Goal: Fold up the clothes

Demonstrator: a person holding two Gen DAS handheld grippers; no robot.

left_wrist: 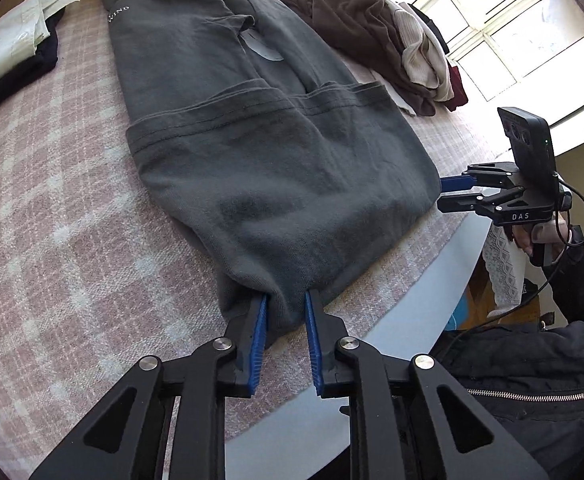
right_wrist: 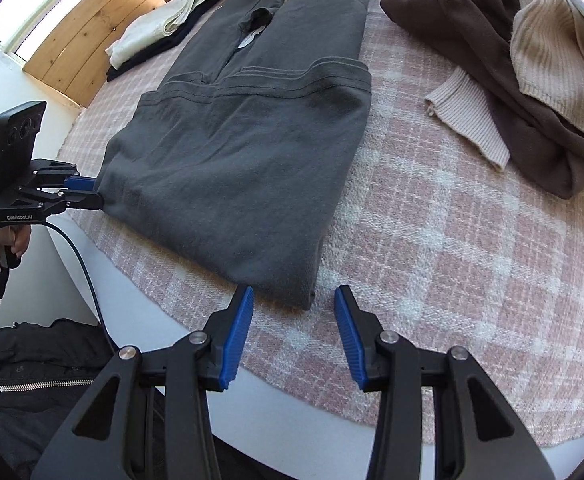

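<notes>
The grey shirt (left_wrist: pixel 260 152) lies lengthwise on the pink plaid cloth (left_wrist: pixel 52 208) covering the surface, its lower part already folded up so that the hem band crosses the middle. The left gripper (left_wrist: pixel 286 308) has its 2 fingers around the near left corner of the fold: fabric sits between the blue pads, but a gap remains and the grip does not look tight. The right gripper (right_wrist: pixel 293 312) waits just short of the near right corner with its fingers spread wide and holding nothing.

The likely next step is lifting both near corners for another fold. The risk is uneven hold: if the left fingers close on only the top layer, or the right ones miss the corner, the folded layers could slide apart and the hem line skew. Dragging could also bunch the plaid cloth, whose edge lies close to the rim. The brown garment (right_wrist: pixel 471 20) and cream knit (right_wrist: pixel 551 40) lie near enough on the right to snag.
</notes>
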